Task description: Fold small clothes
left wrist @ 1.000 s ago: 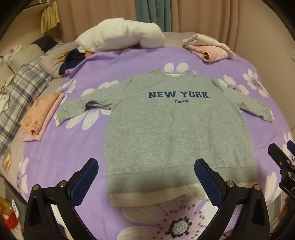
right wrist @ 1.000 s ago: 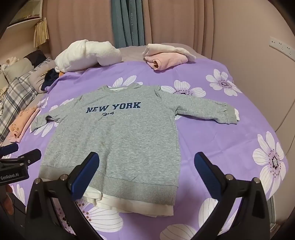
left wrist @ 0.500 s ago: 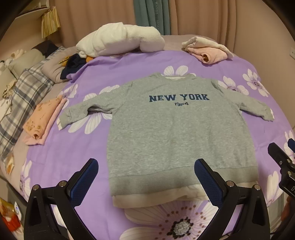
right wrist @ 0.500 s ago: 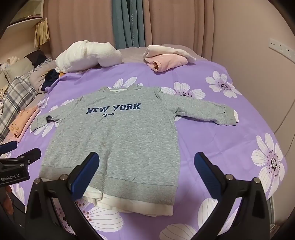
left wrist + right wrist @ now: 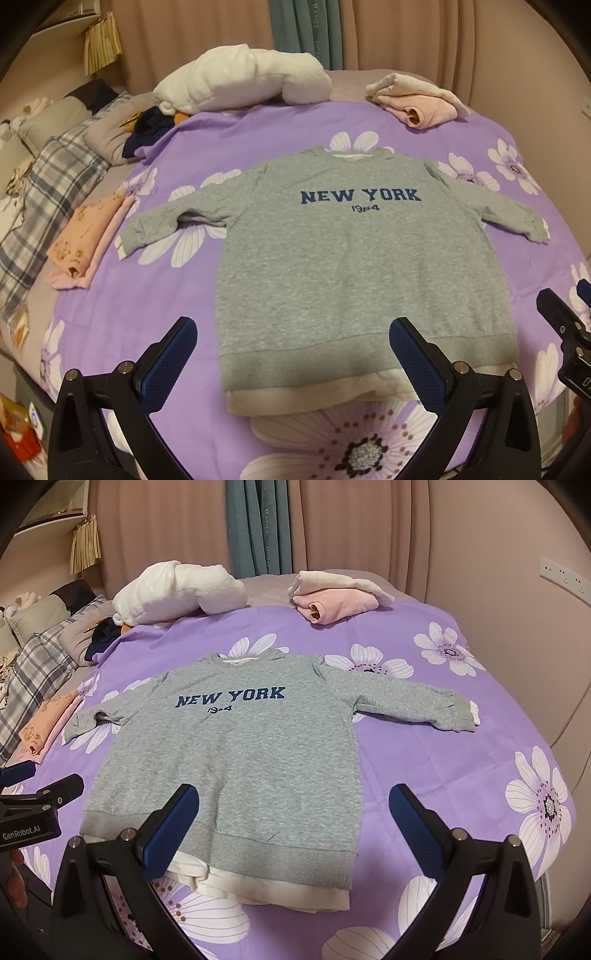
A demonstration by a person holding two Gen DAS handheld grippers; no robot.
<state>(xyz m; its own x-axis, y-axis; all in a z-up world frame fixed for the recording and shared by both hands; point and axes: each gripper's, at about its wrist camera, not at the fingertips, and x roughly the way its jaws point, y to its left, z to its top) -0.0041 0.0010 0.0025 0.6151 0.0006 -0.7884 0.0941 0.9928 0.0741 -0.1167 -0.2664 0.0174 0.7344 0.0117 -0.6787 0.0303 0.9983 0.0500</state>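
A small grey sweatshirt [image 5: 354, 266] [image 5: 236, 753] printed "NEW YORK" lies flat and face up on the purple flowered bedspread [image 5: 155, 332], both sleeves spread out, its white under-hem nearest me. My left gripper [image 5: 291, 354] hovers open above the hem's left half, blue pads wide apart and holding nothing. My right gripper [image 5: 293, 827] is open too, over the hem's right half and the bare spread beside it. Each gripper shows at the edge of the other's view.
A folded pink garment [image 5: 417, 99] [image 5: 332, 598] and a white fluffy bundle [image 5: 240, 81] [image 5: 177, 590] sit at the far end. A folded peach piece [image 5: 85, 236] and a plaid blanket [image 5: 44, 206] lie at the left. A wall [image 5: 517, 554] runs along the right.
Both cameras have drifted slightly; the sweatshirt sits a little further right in the left wrist view. The sweatshirt lies as before and both grippers stay open.
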